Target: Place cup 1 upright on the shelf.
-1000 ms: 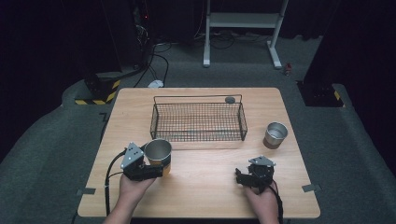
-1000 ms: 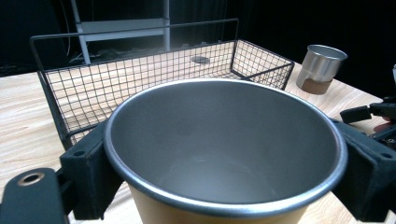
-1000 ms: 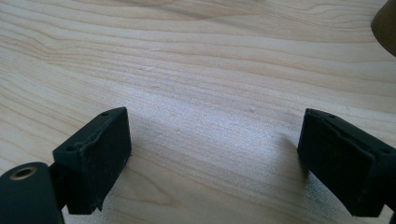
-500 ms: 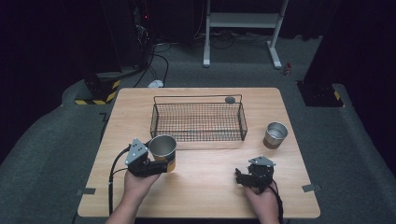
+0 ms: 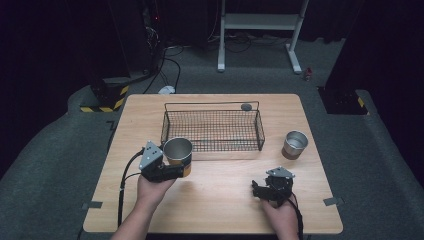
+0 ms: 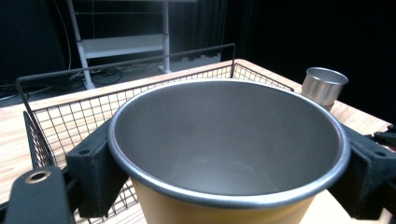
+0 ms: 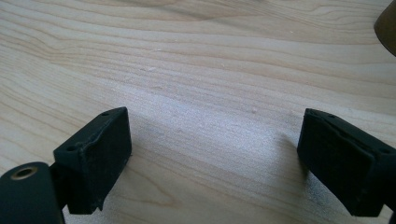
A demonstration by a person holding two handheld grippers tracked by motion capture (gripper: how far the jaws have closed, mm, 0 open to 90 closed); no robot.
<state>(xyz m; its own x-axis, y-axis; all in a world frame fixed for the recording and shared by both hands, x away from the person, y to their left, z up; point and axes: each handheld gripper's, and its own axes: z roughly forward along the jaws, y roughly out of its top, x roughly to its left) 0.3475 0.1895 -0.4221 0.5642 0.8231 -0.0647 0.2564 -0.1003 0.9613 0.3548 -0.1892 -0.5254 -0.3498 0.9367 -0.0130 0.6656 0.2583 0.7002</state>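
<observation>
A metal cup point(image 5: 178, 149) with an orange-tan outside and a steel inside is clamped across its body by my left gripper point(image 5: 178, 171), just in front of the wire basket's near left corner. In the left gripper view the cup point(image 6: 229, 154) stands upright and empty between the two black pads point(image 6: 91, 172), with the basket point(image 6: 70, 116) right behind it. My right gripper point(image 5: 258, 190) rests open on the wood near the front right, its jaws pointing left. Bare wood lies between the jaws of the right gripper point(image 7: 215, 158).
The black wire basket point(image 5: 212, 103) sits mid-table, empty. A second steel cup point(image 5: 295, 144) point(image 6: 323, 85) stands to its right. A small grey round thing point(image 5: 246, 106) lies behind the basket's far rim. The table point(image 5: 220, 210) has bare wood in front.
My left gripper has carried the cup forward and a little right, closer to the basket's near left corner. The right gripper has stayed where it was.
</observation>
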